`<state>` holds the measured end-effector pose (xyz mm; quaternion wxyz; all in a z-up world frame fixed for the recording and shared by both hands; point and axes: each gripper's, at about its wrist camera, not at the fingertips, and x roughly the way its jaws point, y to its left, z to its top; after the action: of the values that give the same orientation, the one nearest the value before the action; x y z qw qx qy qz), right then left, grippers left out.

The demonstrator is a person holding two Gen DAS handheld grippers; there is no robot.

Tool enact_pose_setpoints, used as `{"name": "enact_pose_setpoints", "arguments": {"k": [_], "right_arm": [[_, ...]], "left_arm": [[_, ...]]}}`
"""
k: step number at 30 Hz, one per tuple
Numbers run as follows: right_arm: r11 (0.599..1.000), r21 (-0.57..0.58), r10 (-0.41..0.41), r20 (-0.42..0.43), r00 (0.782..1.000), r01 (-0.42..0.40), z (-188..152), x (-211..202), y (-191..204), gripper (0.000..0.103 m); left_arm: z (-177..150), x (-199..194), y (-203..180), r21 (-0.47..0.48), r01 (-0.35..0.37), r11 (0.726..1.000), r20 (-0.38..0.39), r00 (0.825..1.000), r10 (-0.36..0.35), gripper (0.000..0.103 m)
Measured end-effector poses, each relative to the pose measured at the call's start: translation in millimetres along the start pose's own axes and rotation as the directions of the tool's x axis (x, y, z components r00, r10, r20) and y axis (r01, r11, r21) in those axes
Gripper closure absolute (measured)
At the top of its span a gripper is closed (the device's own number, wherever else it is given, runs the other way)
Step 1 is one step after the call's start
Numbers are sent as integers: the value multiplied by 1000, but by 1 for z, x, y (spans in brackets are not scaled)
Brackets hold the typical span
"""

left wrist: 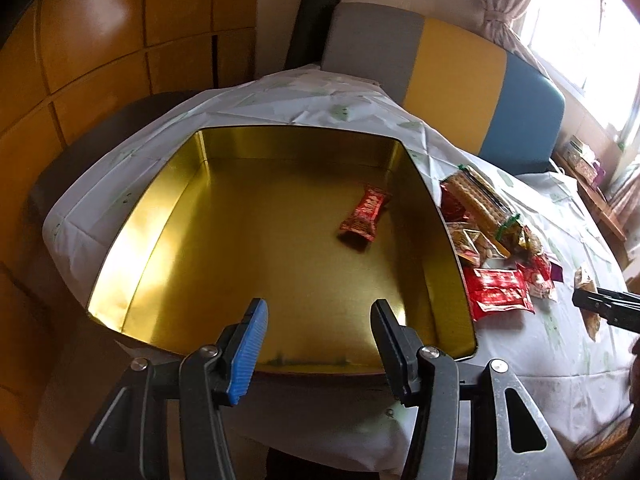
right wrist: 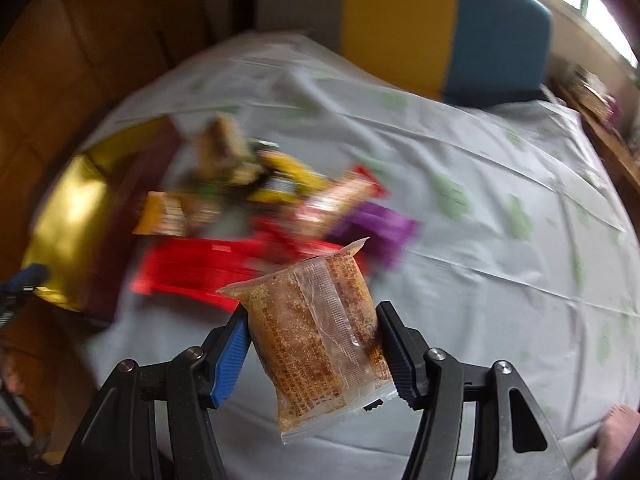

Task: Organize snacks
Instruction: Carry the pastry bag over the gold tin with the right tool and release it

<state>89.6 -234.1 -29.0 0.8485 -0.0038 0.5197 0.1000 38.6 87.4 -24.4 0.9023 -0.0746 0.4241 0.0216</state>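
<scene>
An open gold tin (left wrist: 168, 216) stands on the table, with one red snack packet (left wrist: 365, 216) lying on its floor toward the right wall. My left gripper (left wrist: 320, 320) hovers over the tin's near edge, open, with nothing between its fingers. A pile of mixed snack packets (left wrist: 488, 220) lies just right of the tin. In the blurred right wrist view, my right gripper (right wrist: 312, 320) is shut on a clear-wrapped brown sesame snack (right wrist: 316, 332), held above the cloth. The pile (right wrist: 260, 216) and the tin (right wrist: 68, 216) lie beyond it to the left.
A white cloth with green prints (right wrist: 480, 200) covers the table. A bench back in grey, yellow and blue (left wrist: 452, 60) stands behind, by a curtained window (left wrist: 580, 20). The right gripper's fingers (left wrist: 608, 308) show at the left view's right edge. A person's foot (right wrist: 620, 424) is at lower right.
</scene>
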Motion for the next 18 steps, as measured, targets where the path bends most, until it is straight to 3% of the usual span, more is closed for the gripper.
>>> {"name": "enact_pose_setpoints", "arguments": {"k": [4, 10, 15, 18], "right_arm": [[991, -71, 119, 23, 993, -117, 14, -3, 53, 41], [946, -197, 270, 38, 962, -258, 34, -4, 136, 41], [923, -260, 299, 25, 954, -283, 42, 8, 183, 40], [923, -283, 275, 8, 961, -262, 40, 20, 200, 40]], "left_arm": [[0, -3, 12, -22, -22, 1000, 9, 1000, 23, 49], [0, -8, 32, -56, -54, 997, 22, 998, 55, 49], [-1, -10, 43, -77, -68, 995, 23, 997, 70, 49], [-3, -8, 46, -82, -70, 994, 18, 997, 71, 49]]}}
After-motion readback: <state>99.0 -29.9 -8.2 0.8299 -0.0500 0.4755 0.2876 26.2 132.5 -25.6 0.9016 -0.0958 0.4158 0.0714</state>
